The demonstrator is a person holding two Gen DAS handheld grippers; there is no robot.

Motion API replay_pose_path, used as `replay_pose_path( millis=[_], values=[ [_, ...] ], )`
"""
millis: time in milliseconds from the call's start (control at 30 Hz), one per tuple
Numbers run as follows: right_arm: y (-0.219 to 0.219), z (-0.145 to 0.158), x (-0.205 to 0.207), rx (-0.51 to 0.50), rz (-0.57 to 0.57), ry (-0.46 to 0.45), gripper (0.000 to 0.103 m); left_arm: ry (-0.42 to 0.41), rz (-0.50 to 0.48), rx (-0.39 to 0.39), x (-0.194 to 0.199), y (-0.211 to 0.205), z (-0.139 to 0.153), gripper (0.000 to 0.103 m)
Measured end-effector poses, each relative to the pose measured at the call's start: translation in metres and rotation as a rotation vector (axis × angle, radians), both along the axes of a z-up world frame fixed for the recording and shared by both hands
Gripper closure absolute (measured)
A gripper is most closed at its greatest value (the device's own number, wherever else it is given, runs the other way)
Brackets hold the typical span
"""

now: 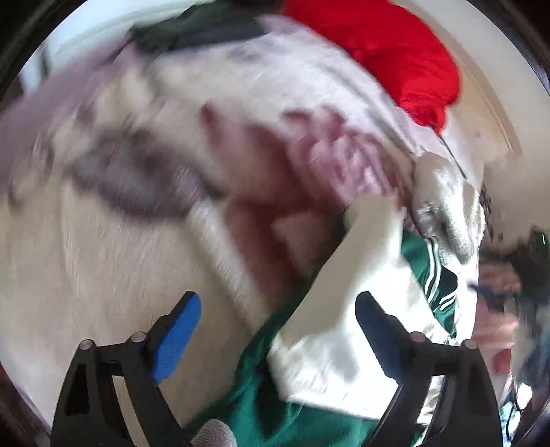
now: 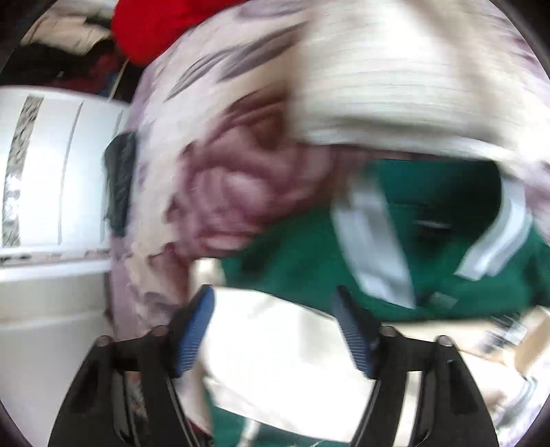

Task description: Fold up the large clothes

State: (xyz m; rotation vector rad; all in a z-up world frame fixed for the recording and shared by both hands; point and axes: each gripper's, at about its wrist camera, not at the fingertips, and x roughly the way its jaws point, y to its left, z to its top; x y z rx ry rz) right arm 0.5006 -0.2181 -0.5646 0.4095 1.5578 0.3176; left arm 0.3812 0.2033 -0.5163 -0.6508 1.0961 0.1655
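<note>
Left wrist view, bottom of the frame: left gripper [image 1: 276,306] spread wide, blue pads [image 1: 177,338] apart, nothing between them but blurred cloth beyond. A gloved fingertip [image 1: 215,433] at the bottom edge. Just past the pads, a white folded piece [image 1: 343,309] lying over a green garment [image 1: 271,405] with white stripes at lower right. Further up, filling the middle and left of the frame, a pale floral blanket [image 1: 172,144] with dark red and grey print, heavily blurred. At the top, a red garment [image 1: 395,51] bunched at upper right, a dark green one [image 1: 199,24] at upper centre.

Right wrist view, bottom of the frame: right gripper [image 2: 275,326] likewise released, pads well apart, a white cloth [image 2: 275,344] seen between them; contact impossible to judge through the blur. Beyond, at centre right, the green garment [image 2: 302,254] with white bands. Above and left of it, the floral blanket [image 2: 240,172], its pale edge arching over the green. Far left, a white cabinet [image 2: 51,165]. Upper left, the red garment [image 2: 154,24] beside a dark heap of clothes [image 2: 51,51].
</note>
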Motion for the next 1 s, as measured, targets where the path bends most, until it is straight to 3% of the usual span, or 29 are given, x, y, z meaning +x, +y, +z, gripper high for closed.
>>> replay_pose_path(
  millis=[133,200,300,367,400,433,500,533,600,700,800,867,900,933,967,1000],
  values=[
    [-0.105,0.011,-0.048,-0.092,-0.183,-0.016,0.025,0.001,-0.117,0.095,0.044,-0.024,0.002,0.011],
    [-0.159,0.011,-0.078,-0.103,-0.318,-0.017,0.017,0.013,-0.181,0.153,0.068,-0.04,-0.004,0.011],
    [-0.227,0.001,-0.118,-0.136,-0.466,0.006,0.013,0.104,-0.226,0.226,0.101,-0.056,-0.036,0.011],
    [-0.251,-0.018,-0.135,-0.168,-0.495,0.05,0.013,0.147,-0.222,0.266,0.109,-0.057,-0.055,0.012],
    [-0.26,-0.029,-0.142,-0.174,-0.489,0.072,0.013,0.146,-0.219,0.262,0.114,-0.059,-0.063,0.018],
    [-0.262,-0.04,-0.146,-0.181,-0.471,0.089,0.013,0.139,-0.225,0.259,0.117,-0.058,-0.068,0.037],
    [-0.265,-0.062,-0.151,-0.202,-0.427,0.14,0.014,0.159,-0.235,0.265,0.124,-0.058,-0.08,0.059],
    [-0.264,-0.072,-0.153,-0.162,-0.416,0.151,0.018,0.165,-0.234,0.276,0.126,-0.06,-0.082,0.059],
    [-0.258,-0.083,-0.153,-0.101,-0.404,0.152,0.088,0.173,-0.232,0.288,0.13,-0.059,-0.081,0.06],
    [-0.246,-0.081,-0.141,-0.178,-0.314,0.12,0.093,0.196,-0.236,0.293,0.13,-0.059,-0.07,0.06],
    [-0.261,-0.067,-0.128,-0.185,-0.345,0.07,0.095,0.207,-0.227,0.319,0.126,-0.061,-0.048,0.059],
    [-0.288,-0.057,-0.12,-0.124,-0.42,0.056,0.089,0.189,-0.224,0.347,0.118,-0.066,-0.033,0.037],
    [-0.303,-0.056,-0.113,-0.066,-0.46,0.064,0.058,0.174,-0.225,0.36,0.115,-0.068,-0.025,0.016],
    [-0.316,-0.055,-0.106,-0.058,-0.49,0.069,0.038,0.157,-0.221,0.396,0.11,-0.074,-0.015,0.008],
    [-0.33,-0.056,-0.094,-0.074,-0.513,0.053,0.019,0.147,-0.218,0.428,0.105,-0.079,-0.009,0.008],
    [-0.335,-0.059,-0.083,-0.078,-0.505,0.04,0.019,0.136,-0.22,0.461,0.1,-0.086,-0.004,0.008]
  ],
)
